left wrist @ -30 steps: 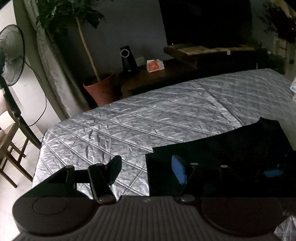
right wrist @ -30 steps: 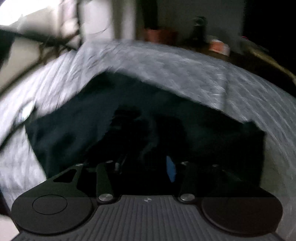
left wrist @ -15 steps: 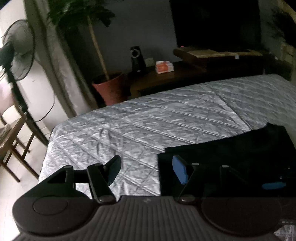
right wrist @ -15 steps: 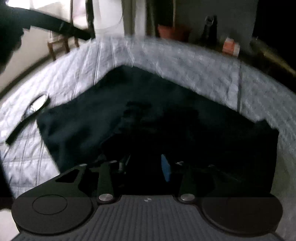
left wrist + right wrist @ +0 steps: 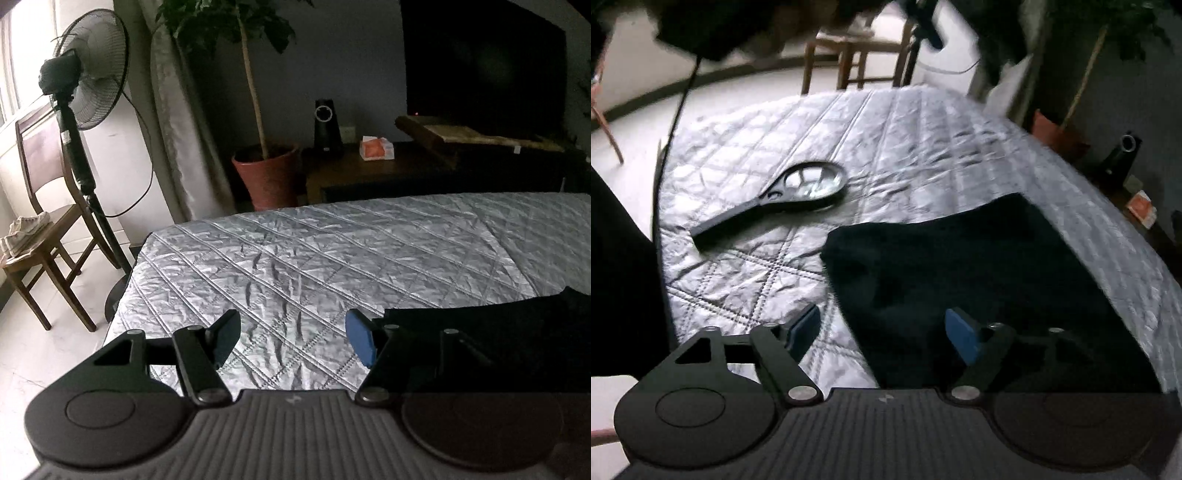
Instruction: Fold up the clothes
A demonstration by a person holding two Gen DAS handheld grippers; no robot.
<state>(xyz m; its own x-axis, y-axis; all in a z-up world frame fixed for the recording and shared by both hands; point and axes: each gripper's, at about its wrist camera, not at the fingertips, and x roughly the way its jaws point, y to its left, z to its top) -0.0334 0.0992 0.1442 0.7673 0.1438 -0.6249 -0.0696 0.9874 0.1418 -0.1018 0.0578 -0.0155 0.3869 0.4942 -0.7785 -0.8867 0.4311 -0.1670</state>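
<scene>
A black garment (image 5: 979,277) lies folded flat on the silver quilted bed (image 5: 886,147). My right gripper (image 5: 882,334) hovers over its near left edge with the jaws opening. The cloth's edge lies below the gap and neither blue pad touches it. In the left wrist view the same garment (image 5: 517,332) shows only at the right edge, behind the right finger. My left gripper (image 5: 293,338) is open over bare quilt (image 5: 332,258), with nothing between its fingers.
A black magnifying glass (image 5: 798,192) lies on the quilt left of the garment. Beyond the bed's corner stand a fan (image 5: 81,110), a wooden chair (image 5: 40,229) with shoes on it, a potted plant (image 5: 266,173) and a dark cabinet (image 5: 406,173). A person's dark clothing (image 5: 620,277) borders the bed.
The right gripper's jaws have widened and it has swung left, from over the garment's middle to its left edge. The left gripper has drifted left, off the garment and over bare quilt.
</scene>
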